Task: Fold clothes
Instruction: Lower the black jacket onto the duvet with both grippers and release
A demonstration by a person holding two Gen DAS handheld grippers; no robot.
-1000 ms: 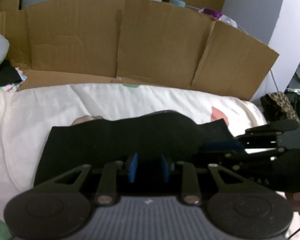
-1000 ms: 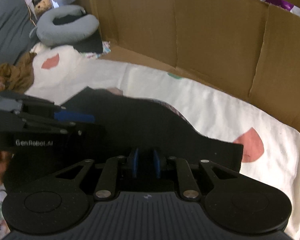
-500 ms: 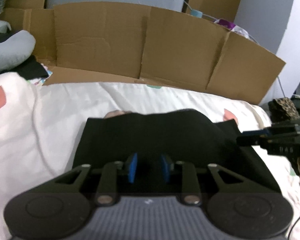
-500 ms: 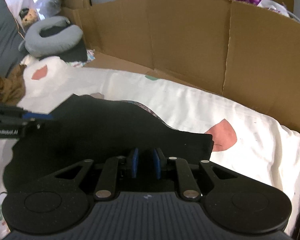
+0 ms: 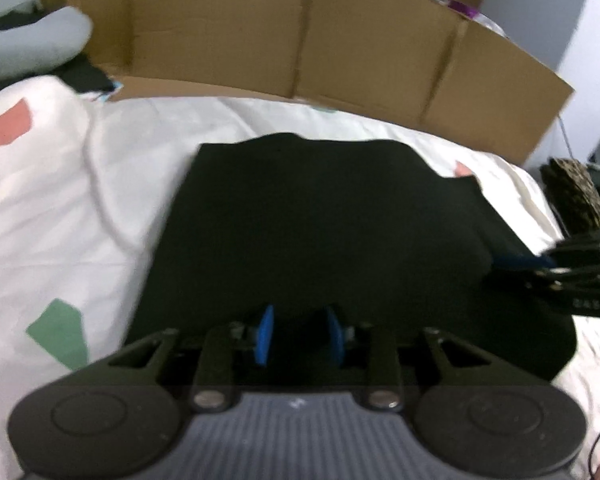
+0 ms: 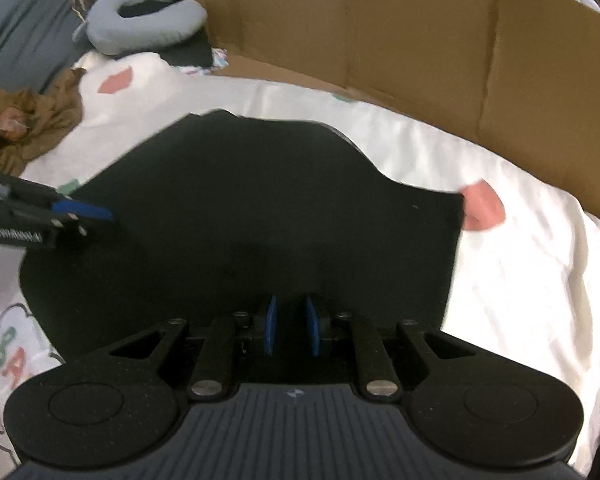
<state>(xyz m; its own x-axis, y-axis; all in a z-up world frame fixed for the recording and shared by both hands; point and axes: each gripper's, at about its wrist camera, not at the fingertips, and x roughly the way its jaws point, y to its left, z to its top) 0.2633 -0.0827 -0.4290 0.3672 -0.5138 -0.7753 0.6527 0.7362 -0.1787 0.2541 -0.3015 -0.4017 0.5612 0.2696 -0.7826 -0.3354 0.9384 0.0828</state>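
Note:
A black garment (image 5: pixel 320 220) lies spread on the white patterned bed sheet (image 5: pixel 60 200). My left gripper (image 5: pixel 300 332) is at its near edge. Black fabric fills the gap between its blue pads, and its jaws are opening slightly. My right gripper (image 6: pixel 290 324) holds the near edge of the same black garment (image 6: pixel 260 200), its jaws closing on the fabric. Each gripper shows in the other's view: the right gripper (image 5: pixel 516 260) at the cloth's right side, the left gripper (image 6: pixel 88 210) at its left side.
A brown cardboard wall (image 6: pixel 420 40) runs along the far side of the bed. A grey neck pillow (image 6: pixel 140 20) and a crumpled brown garment (image 6: pixel 20 128) lie at the far left. A leopard-patterned item (image 5: pixel 576 196) sits off the bed's right edge.
Both grippers have drawn the black garment along the bed and moved apart from each other. The cloth now lies wider and flatter, with more sheet visible at its sides.

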